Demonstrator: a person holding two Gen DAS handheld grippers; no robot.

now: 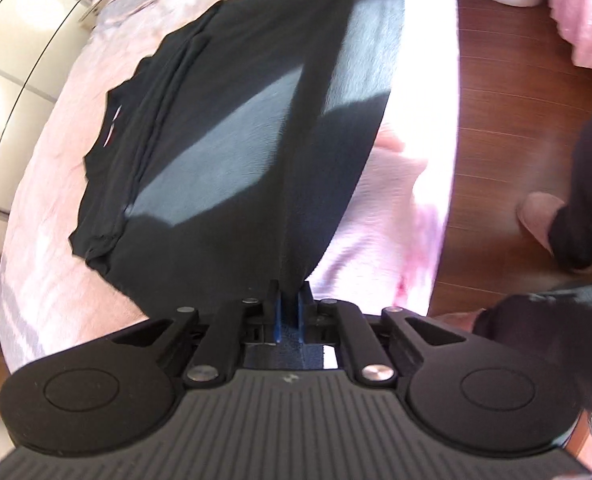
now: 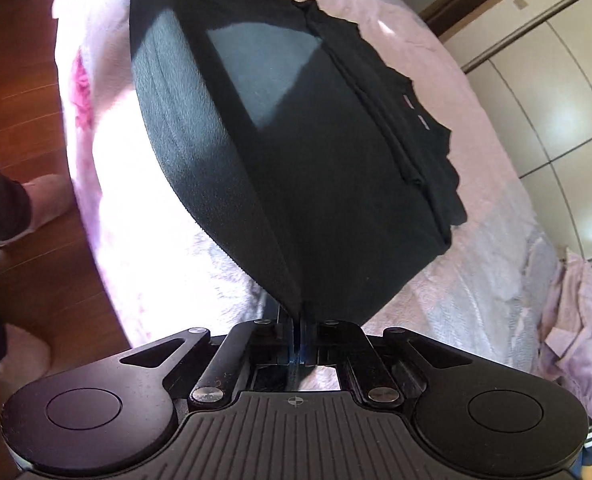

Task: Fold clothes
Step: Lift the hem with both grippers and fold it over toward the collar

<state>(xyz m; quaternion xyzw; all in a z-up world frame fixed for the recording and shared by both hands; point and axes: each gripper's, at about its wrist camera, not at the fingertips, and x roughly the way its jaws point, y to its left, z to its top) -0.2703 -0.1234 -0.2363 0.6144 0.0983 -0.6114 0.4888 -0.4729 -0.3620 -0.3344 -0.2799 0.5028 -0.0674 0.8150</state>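
Fold step underway: left gripper (image 1: 290, 296) and right gripper (image 2: 299, 312) are each pinching the black garment (image 1: 224, 128) hem at 6 o'clock, over the pink bedcover (image 1: 48, 216). Next: likely carrying both corners toward 12 o'clock evenly.

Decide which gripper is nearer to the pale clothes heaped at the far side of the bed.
Right. The right gripper, shut on the black garment, has the pale heap close on its right; the left gripper, clamping the same garment, shows no heap.
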